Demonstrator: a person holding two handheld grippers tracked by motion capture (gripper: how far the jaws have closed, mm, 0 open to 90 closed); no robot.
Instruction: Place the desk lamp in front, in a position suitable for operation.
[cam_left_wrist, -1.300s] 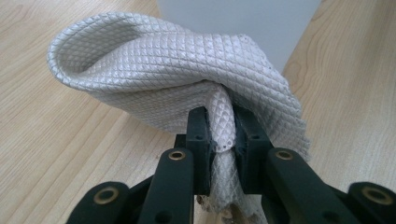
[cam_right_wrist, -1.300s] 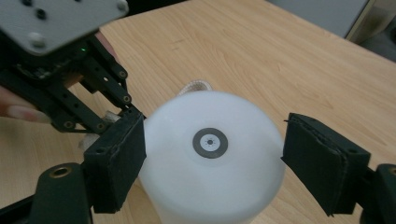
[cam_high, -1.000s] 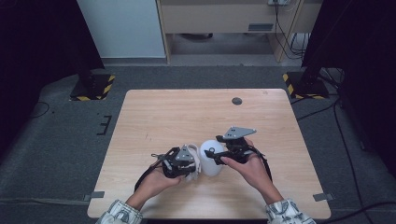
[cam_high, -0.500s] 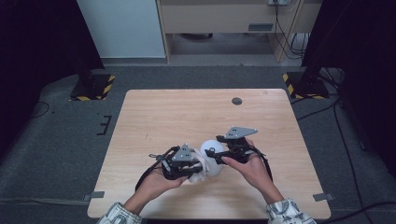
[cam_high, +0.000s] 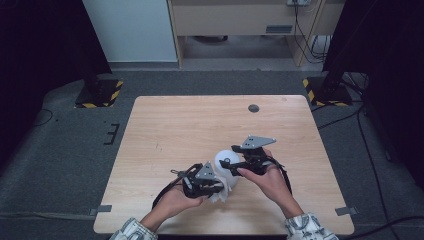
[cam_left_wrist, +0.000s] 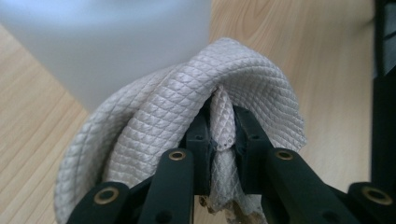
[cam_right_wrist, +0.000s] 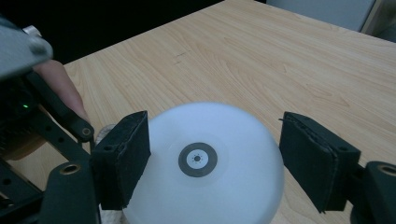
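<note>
Two claws work close together near the front edge of the wooden bench (cam_high: 165, 125), somewhat right of its middle. The left claw (cam_high: 216, 187), held in the person's left hand (cam_high: 175, 201), has its black jaws pressed together on a fold of a white, diamond-textured cloth (cam_left_wrist: 187, 121); in the left gripper view the fabric bunches in a loop over and around the jaw tips, with a narrow pleat pinched between the pads. In the high view the cloth (cam_high: 222, 192) lies at the front side of a white, translucent round container (cam_high: 225, 161) and touches it. The right claw (cam_right_wrist: 215, 163), held in the right hand (cam_high: 272, 182), stands with its jaws spread wide on either side of that container (cam_right_wrist: 205, 186). In the right gripper view the left pad bears against the container's rim, while a visible gap separates the right pad from it, so the jaws straddle the container and do not clamp it. The container's flat face carries a small dark ring with a pale centre (cam_right_wrist: 197, 159). Whether the container rests on the bench or is raised slightly cannot be told. A small dark round disc (cam_high: 253, 108) is set in the bench near its far edge, well apart from both claws.
</note>
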